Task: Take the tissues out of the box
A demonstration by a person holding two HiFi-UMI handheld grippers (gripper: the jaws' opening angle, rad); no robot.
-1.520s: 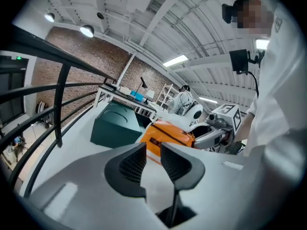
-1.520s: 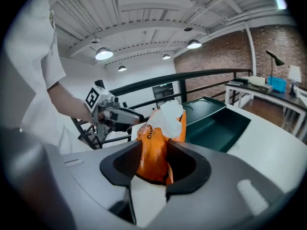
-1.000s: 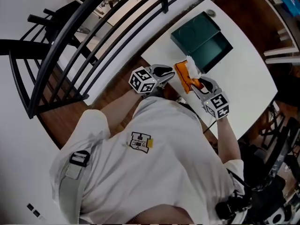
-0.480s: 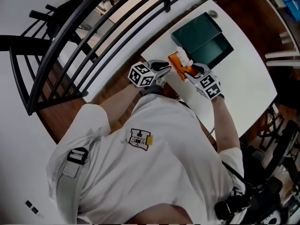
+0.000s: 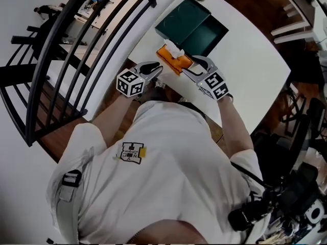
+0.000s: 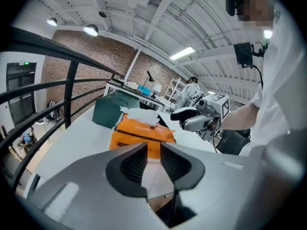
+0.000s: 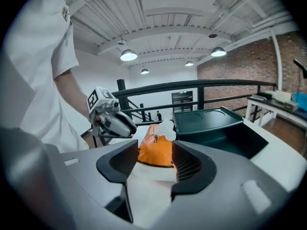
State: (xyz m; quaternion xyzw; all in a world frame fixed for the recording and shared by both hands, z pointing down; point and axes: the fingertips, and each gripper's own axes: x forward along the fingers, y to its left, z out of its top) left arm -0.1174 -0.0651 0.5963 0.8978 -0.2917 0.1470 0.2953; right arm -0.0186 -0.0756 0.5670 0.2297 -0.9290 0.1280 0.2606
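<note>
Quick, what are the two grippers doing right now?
Left gripper: open, empty.
Right gripper: opening, nothing between; orange tissue pack lies just ahead.

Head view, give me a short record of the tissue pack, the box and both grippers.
pack: orange plastic tissue pack, white tissue sticking out, lying on white table
box: dark green rectangular box, open, beside the pack
right gripper: fingers opening, pack just ahead, not pressed
left gripper: fingers slightly apart, nothing between

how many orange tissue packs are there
1. The orange tissue pack lies on the white table beside the open green box; more could be hidden inside the box.
</note>
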